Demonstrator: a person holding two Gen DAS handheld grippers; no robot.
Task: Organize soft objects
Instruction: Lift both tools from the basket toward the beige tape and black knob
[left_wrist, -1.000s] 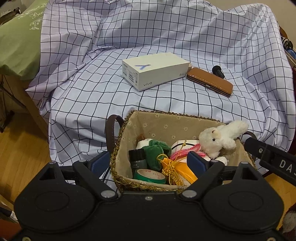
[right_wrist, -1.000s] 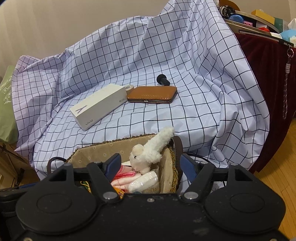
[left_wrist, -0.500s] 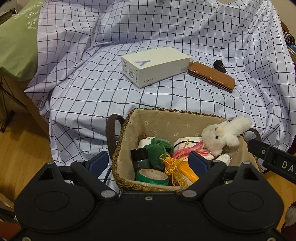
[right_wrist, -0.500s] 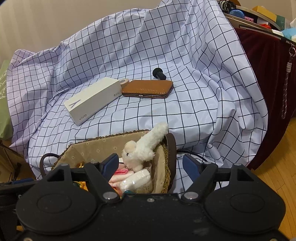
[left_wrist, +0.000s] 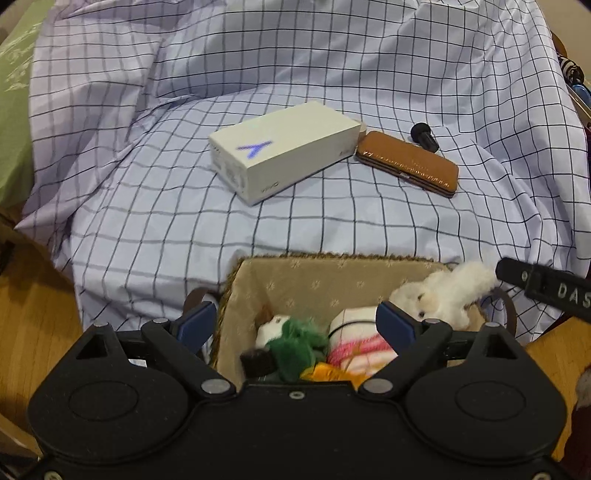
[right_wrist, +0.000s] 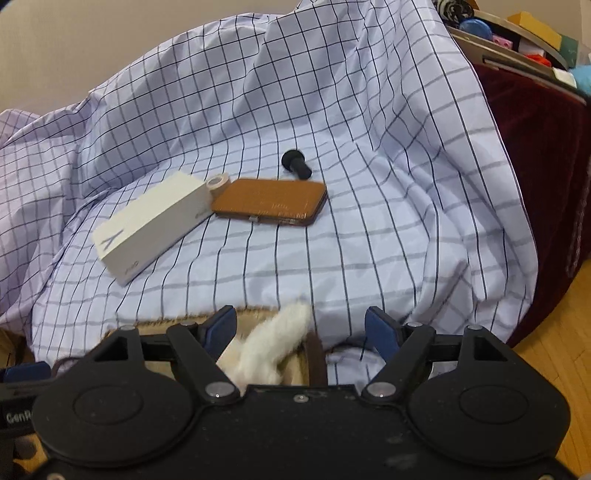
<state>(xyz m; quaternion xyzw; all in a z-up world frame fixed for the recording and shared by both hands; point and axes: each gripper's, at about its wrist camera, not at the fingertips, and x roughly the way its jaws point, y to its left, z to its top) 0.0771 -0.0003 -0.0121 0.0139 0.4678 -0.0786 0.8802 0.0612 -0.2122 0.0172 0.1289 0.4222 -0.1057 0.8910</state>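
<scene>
Both grippers hang over the basket (left_wrist: 236, 295) at the near edge of the checked sheet (left_wrist: 332, 229), and neither holds anything. The left gripper (left_wrist: 295, 325) is spread wide above the basket's left half; the right gripper (right_wrist: 301, 325) is equally wide above its right end, with the white plush (right_wrist: 277, 339) poking up between its fingers but apparently untouched.

The soft things sit in the basket: the white plush (left_wrist: 443, 291) lies against the right wall, a green plush (left_wrist: 295, 343) is near the middle, and a pink-and-white bundle (left_wrist: 358, 350) lies between them. Motion blur makes the rest of the contents hard to name.

The step looks like picking the white plush out. To do it well, the right gripper should drop straight down around the plush's body rather than its thin raised limb, then close gently: fur compresses, so a shallow pinch would slip. It should keep clear of the basket's brown handle (right_wrist: 316, 354) just to the right. The left gripper could steady the basket rim.

Farther back on the sheet lie a white box (left_wrist: 284, 162), a brown case (left_wrist: 410, 162) touching its right end, and a black knob (left_wrist: 424, 136) just beyond the case. The box bears a blue "Y" mark and small side lettering, probably "vivo". "DAS" shows on the right gripper's body in the left view, and "GenR" on the left gripper's in the right view.
</scene>
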